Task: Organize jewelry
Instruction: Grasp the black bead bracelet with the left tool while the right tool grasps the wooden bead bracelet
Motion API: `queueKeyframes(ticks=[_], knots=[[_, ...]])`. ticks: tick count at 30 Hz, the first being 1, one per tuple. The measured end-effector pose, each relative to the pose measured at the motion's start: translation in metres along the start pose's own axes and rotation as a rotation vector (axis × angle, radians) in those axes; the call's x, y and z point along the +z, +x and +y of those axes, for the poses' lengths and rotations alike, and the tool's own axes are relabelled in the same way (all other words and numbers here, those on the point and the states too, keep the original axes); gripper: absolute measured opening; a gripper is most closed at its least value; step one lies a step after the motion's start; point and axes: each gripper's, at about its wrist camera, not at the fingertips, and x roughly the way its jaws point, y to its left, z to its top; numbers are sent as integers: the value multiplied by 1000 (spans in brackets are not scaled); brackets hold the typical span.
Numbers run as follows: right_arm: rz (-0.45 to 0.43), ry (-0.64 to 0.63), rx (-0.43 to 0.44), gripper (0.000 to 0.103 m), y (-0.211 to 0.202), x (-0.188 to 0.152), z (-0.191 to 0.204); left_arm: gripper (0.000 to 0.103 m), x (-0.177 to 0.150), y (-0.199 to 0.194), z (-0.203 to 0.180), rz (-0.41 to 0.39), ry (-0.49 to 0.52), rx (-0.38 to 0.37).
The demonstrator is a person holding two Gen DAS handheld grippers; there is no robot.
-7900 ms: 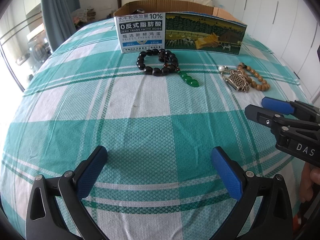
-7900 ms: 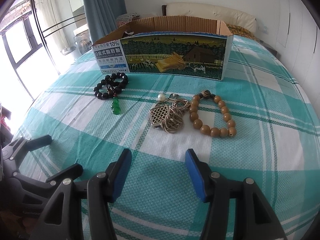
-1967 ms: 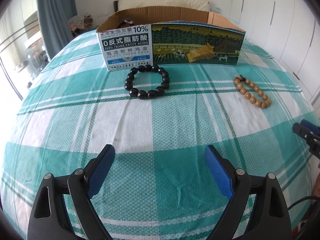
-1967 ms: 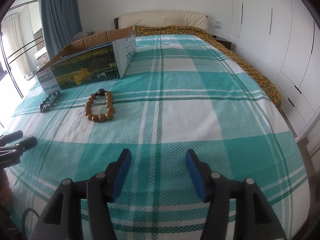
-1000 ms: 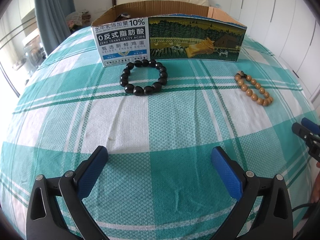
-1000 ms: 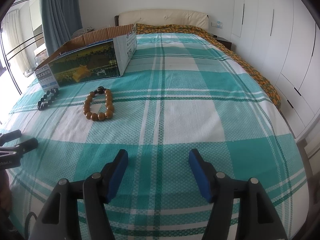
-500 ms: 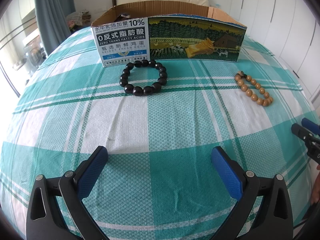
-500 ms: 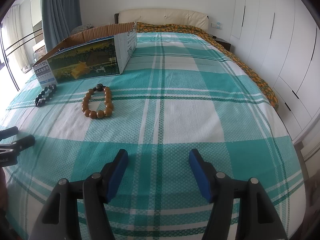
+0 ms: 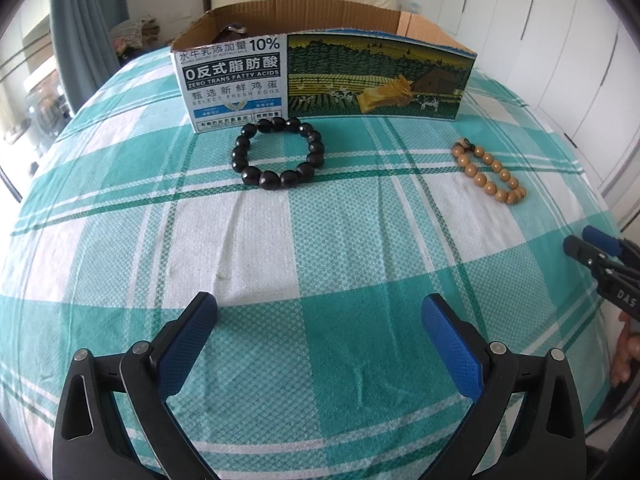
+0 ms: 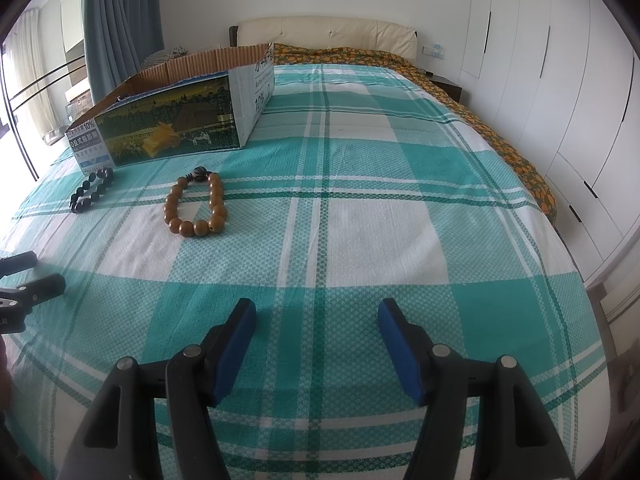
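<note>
Wide bed [image 9: 320, 240] under a teal-and-white checked sheet. Toward the headboard, an open printed cardboard box [image 9: 376, 76] with something small and dark just visible inside its left corner. Touching the box's front wall, a black bead bracelet [image 9: 279, 153], lying flat in a ring. Well apart to its right, a tan wooden bead bracelet [image 9: 489, 171], also flat, near the box but clear of it.

Left tongs [image 9: 320, 344] released, pads wide apart, nothing between, hovering short of the black bracelet. Right tongs [image 10: 316, 344] likewise released and empty, aimed past the tan bracelet [image 10: 196, 208].

Likely next: one bracelet into the box. Best approach probably straight down over one side of a ring, pinching a single bead without snagging the sheet, then lifting clear of the box wall before letting go.
</note>
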Motion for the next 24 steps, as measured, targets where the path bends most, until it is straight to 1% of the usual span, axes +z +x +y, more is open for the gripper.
queueKeyframes(ticks=[2,4,7,9,10,12,13,14,15,16,17,18,19,20,21,22,24], knots=[[-43,-7,75,65,-7,13,3,102,8,-10,17,-27,-39,-11],[-67,-67,121,65,-7,34,13,102,23,-13,35,-44,-84,-7],[-38,-145,188,65,12,65,31,102,50,0,57,-36,-144,-6],[-13,-169,235,64,28,79,41,101,66,17,66,-11,-156,25],[5,-187,251,62,36,84,46,101,72,24,68,-7,-153,39],[34,-230,264,52,51,90,54,100,82,37,68,4,-137,56],[49,-248,266,50,57,90,58,97,85,43,66,15,-126,61],[65,-265,267,47,63,91,60,93,87,50,62,30,-111,65],[78,-283,270,40,67,90,63,89,88,56,59,47,-94,73],[91,-306,278,36,70,88,67,86,87,60,54,56,-71,98],[104,-335,278,25,72,85,71,80,86,60,48,43,-39,129],[86,-369,257,18,70,82,75,73,84,57,42,21,-23,114],[88,-392,245,12,69,80,78,55,83,55,37,4,-11,94],[97,-385,246,12,68,81,77,29,82,53,32,-2,10,87],[101,-355,253,12,65,82,74,13,83,52,28,0,28,73],[94,-324,265,12,60,84,70,10,83,50,25,11,40,65],[75,-287,284,12,45,90,63,10,85,45,22,24,38,36]])
